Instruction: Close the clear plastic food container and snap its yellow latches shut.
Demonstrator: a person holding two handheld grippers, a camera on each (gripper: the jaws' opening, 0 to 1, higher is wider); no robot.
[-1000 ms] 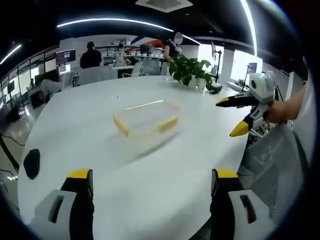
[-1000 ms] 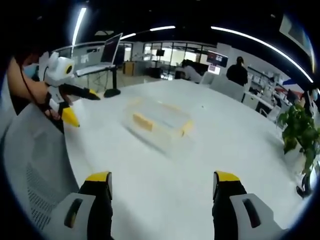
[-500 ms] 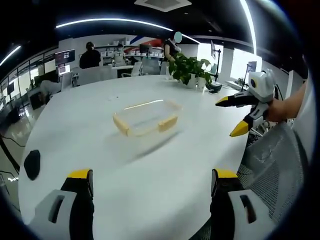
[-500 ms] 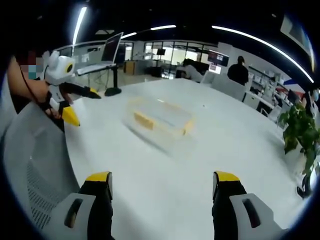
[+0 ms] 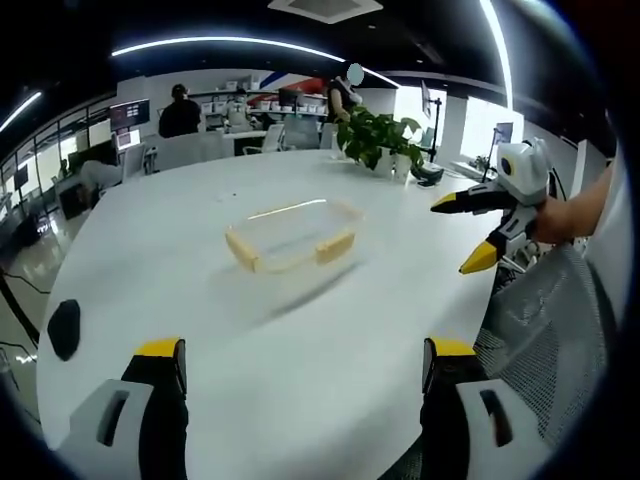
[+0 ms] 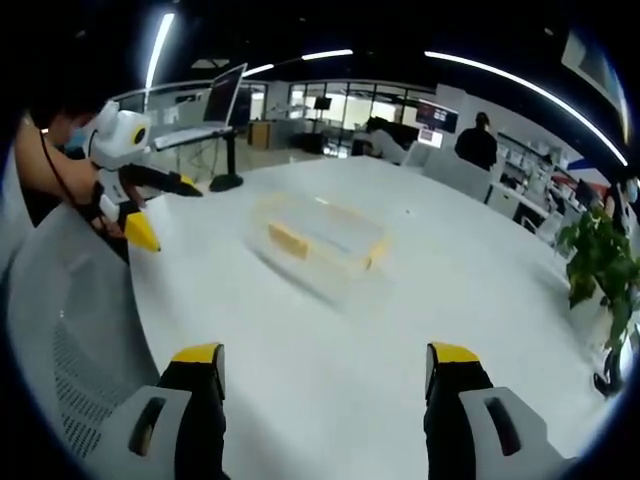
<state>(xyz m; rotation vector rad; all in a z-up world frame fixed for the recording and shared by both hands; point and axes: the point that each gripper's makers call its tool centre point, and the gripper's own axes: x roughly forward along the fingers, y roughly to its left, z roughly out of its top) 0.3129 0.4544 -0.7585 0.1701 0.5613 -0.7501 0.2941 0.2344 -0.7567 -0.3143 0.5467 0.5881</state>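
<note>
Container (image 5: 292, 236) of clear plastic is sitting on the white round table (image 5: 200, 330), near the table's middle and well apart from both of my grippers. In the left gripper view it is lying at about 12 o'clock from my left gripper (image 5: 300, 362); in the right gripper view it (image 6: 322, 236) is lying at about 12 o'clock from my right gripper (image 6: 320, 362). Its yellow latches (image 5: 335, 246) are showing along the sides — whether each one is snapped down I cannot tell.

My left gripper is hovering over the near edge of the table with its jaws standing wide apart, gripping nothing. My right gripper is doing the same — jaws spread, nothing between them. In the left gripper view the right gripper (image 5: 470, 232) is coming in at 3 o'clock, held in my hand (image 5: 560, 222). In the right gripper view the left gripper (image 6: 165, 212) is coming in at 10 o'clock.

A potted plant (image 5: 378, 138) is standing at the far rim of the table. A small black object (image 5: 63, 327) is lying on the table at 9 o'clock in the left gripper view. A grey mesh chair back (image 6: 70, 340) is showing at 8 o'clock in the right gripper view.
</note>
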